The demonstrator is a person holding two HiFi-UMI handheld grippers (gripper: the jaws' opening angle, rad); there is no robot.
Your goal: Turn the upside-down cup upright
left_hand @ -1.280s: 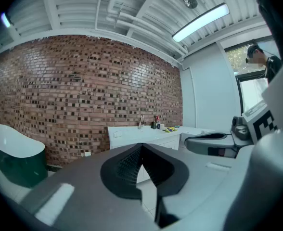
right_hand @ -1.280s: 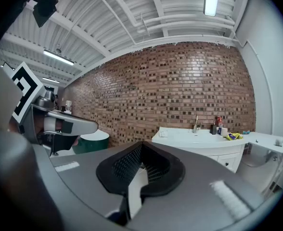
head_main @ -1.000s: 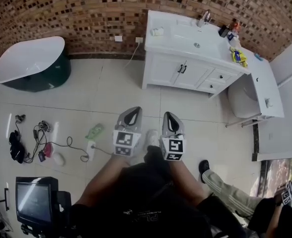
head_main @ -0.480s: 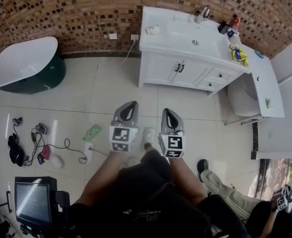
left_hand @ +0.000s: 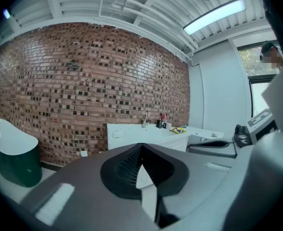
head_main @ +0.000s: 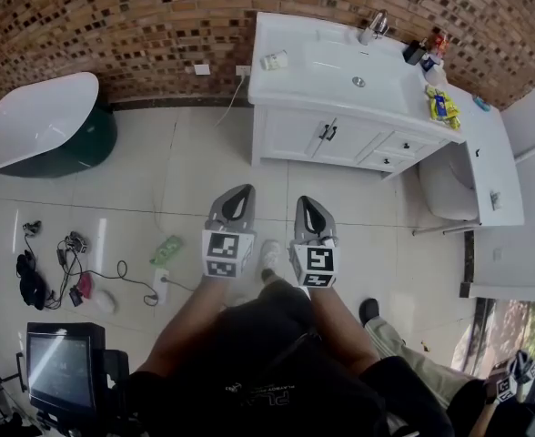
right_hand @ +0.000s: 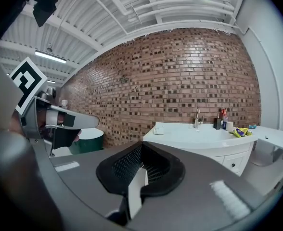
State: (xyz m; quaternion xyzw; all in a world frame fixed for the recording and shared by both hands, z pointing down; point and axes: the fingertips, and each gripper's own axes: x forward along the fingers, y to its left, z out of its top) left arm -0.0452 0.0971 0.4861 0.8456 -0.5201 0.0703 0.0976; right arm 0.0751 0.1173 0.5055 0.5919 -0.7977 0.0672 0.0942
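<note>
Head view takes in a bathroom from above: a brick wall [head_main: 113, 16] runs along the back, pale floor tiles [head_main: 158, 180] spread below it, a bathtub [head_main: 31, 121] sits at the left, and a white vanity [head_main: 340, 135] with a moulded sink top and a faucet [head_main: 374, 27] stands against the wall at the right, a toilet [head_main: 445, 185] beside it. The person stands out on the open floor, well apart from the vanity, with both tools held forward side by side and roughly level. The left gripper [head_main: 242, 194] has its jaws pressed together with nothing between them, and the right gripper [head_main: 306, 200] is likewise closed and empty; each gripper view looks over its meeting pads toward the vanity. The cup [head_main: 273, 60] is a small white thing at the rear left corner of the vanity top, near the wall; it is too small here to tell which way up it stands. I judge this to be the approach step, with the turning itself not yet begun. The next move calls for closing the gap to the vanity, spreading one gripper's jaws, and bringing them around the cup's side so it can be lifted, rolled over and set down on its base.
</note>
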